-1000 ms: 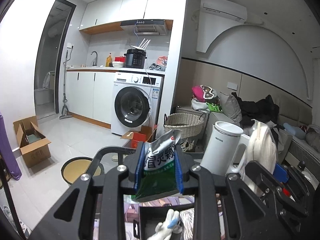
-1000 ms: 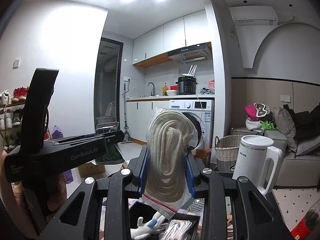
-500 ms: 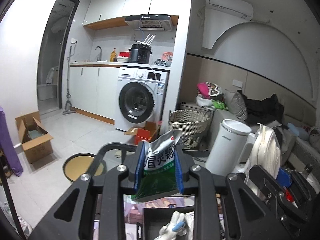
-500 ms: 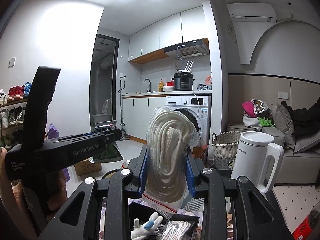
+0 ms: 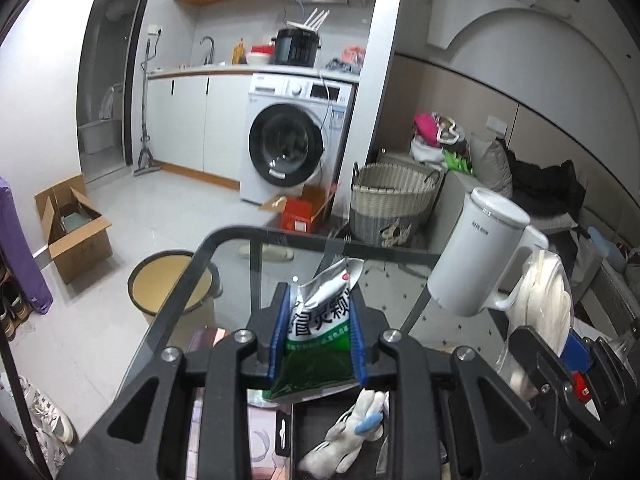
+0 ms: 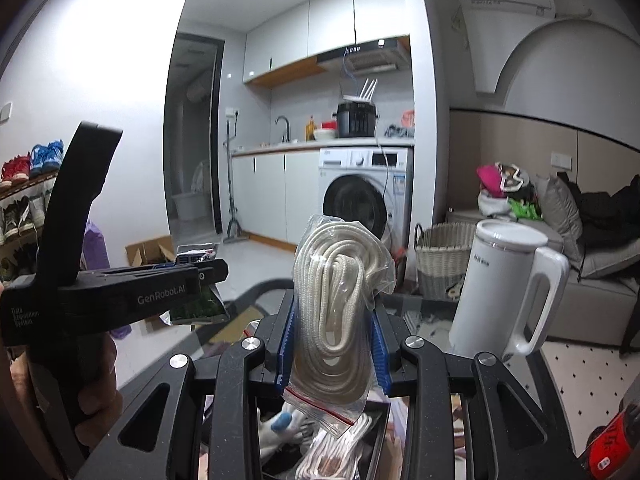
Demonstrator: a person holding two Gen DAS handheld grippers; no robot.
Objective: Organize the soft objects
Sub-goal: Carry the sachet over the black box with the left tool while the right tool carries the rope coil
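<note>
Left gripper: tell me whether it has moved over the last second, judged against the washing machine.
Yes. The left gripper tilted downward: the washing machine climbed in its view.

A kettle [image 5: 478, 256] stands on the glass table [image 5: 236, 264]; behind it a basket [image 5: 390, 204], probably floor-standing, right of the washing machine [image 5: 290, 144].

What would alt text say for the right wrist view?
The right gripper clamps a clear bag of white rope above a glass table, with a white kettle at right and the left gripper alongside.
</note>
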